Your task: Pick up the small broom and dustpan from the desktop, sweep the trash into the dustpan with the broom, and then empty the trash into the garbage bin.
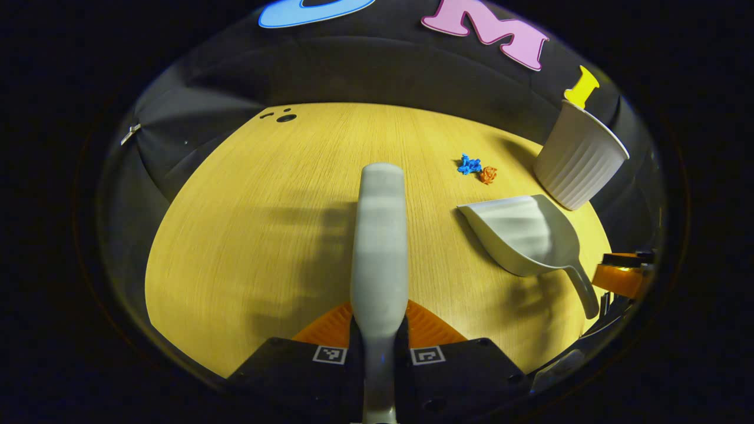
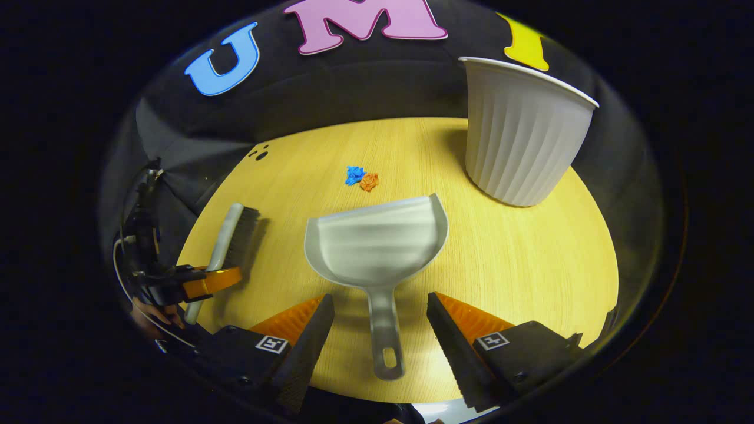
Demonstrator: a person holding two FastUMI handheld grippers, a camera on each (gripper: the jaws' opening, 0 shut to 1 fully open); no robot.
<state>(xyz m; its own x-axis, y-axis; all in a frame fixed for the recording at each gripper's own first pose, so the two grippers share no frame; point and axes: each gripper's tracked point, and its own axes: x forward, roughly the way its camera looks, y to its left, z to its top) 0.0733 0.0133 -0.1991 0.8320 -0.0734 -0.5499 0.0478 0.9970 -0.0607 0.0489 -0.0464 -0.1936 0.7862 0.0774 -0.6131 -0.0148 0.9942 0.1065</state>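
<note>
My left gripper is shut on the pale grey small broom, whose body runs straight ahead over the wooden table. In the right gripper view the broom shows its dark bristles and hangs low at the table's left side in that gripper. The grey dustpan lies flat on the table, mouth towards the trash. My right gripper is open, one finger on each side of the dustpan handle, not touching it. A blue scrap and an orange scrap lie together beyond the pan.
A white ribbed garbage bin stands upright at the table's far right, just beyond the dustpan. A few small dark holes mark the far left of the tabletop. Black cloth walls close in the table's far side.
</note>
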